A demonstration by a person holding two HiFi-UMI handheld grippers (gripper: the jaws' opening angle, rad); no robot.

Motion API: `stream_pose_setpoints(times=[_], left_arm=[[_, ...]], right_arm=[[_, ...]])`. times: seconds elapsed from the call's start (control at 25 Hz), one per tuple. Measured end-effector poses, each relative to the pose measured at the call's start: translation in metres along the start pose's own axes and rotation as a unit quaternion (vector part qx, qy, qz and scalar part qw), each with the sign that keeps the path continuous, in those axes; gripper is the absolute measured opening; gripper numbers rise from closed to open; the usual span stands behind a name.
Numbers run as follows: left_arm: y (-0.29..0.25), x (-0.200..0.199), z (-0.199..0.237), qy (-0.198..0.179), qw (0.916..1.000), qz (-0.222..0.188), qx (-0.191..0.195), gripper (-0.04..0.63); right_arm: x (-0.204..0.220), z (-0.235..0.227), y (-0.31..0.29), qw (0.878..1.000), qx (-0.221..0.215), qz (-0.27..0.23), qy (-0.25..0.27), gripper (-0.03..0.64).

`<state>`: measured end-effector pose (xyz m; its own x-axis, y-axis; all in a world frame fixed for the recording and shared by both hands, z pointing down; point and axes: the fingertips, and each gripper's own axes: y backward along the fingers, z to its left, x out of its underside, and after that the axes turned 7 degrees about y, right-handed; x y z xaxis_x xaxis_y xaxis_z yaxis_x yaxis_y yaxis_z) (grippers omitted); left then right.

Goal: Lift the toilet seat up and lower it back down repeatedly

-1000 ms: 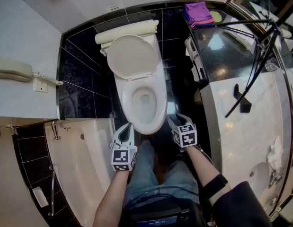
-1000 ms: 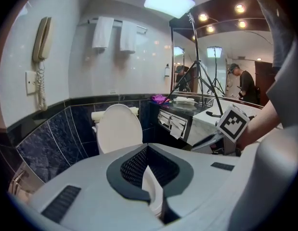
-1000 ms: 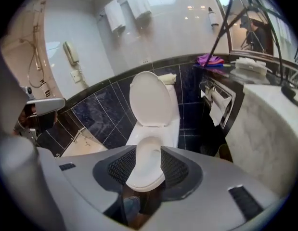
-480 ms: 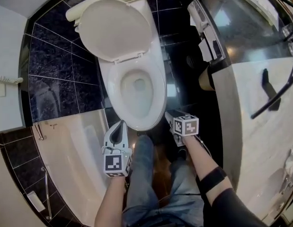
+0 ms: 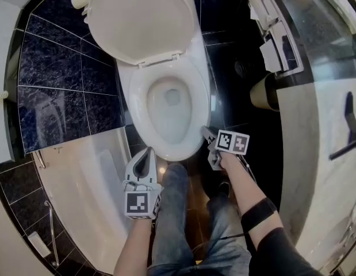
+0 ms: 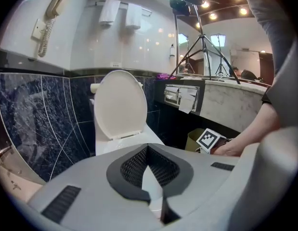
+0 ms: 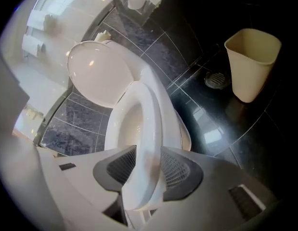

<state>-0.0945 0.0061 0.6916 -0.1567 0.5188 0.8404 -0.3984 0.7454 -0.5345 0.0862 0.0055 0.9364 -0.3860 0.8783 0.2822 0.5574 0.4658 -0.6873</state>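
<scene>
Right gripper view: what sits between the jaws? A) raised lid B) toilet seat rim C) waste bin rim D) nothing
B: the front rim of the toilet seat runs between the jaws of the open right gripper; the lid stands raised behind it, and the bin sits apart on the floor.

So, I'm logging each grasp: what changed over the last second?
The right hand-held gripper came down, rolled, and its open jaws now straddle the front edge of the toilet seat. The left hand-held gripper also lowered, still shut and empty. The lid stays up, the seat down.
</scene>
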Motion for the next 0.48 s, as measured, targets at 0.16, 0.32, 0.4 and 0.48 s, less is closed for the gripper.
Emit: stream_pose_setpoints(times=[0.16, 0.32, 0.4, 0.48], left_arm=[[-0.009, 0.005, 0.007, 0.005, 0.9999, 0.01, 0.005, -0.009], [-0.015, 0.008, 0.011, 0.013, 0.9998, 0.015, 0.007, -0.009], [-0.015, 0.01, 0.011, 0.015, 0.9997, 0.015, 0.009, -0.009], [-0.016, 0.013, 0.011, 0.026, 0.9995, 0.019, 0.006, -0.009]], right_arm=[[0.005, -0.006, -0.017, 0.999, 0.009, 0.01, -0.029, 0.166], [0.006, -0.007, -0.019, 0.999, 0.013, 0.013, -0.043, 0.15], [0.006, -0.007, -0.019, 0.999, 0.01, 0.014, -0.044, 0.146], [0.005, -0.008, -0.019, 0.999, 0.01, 0.014, -0.048, 0.143]])
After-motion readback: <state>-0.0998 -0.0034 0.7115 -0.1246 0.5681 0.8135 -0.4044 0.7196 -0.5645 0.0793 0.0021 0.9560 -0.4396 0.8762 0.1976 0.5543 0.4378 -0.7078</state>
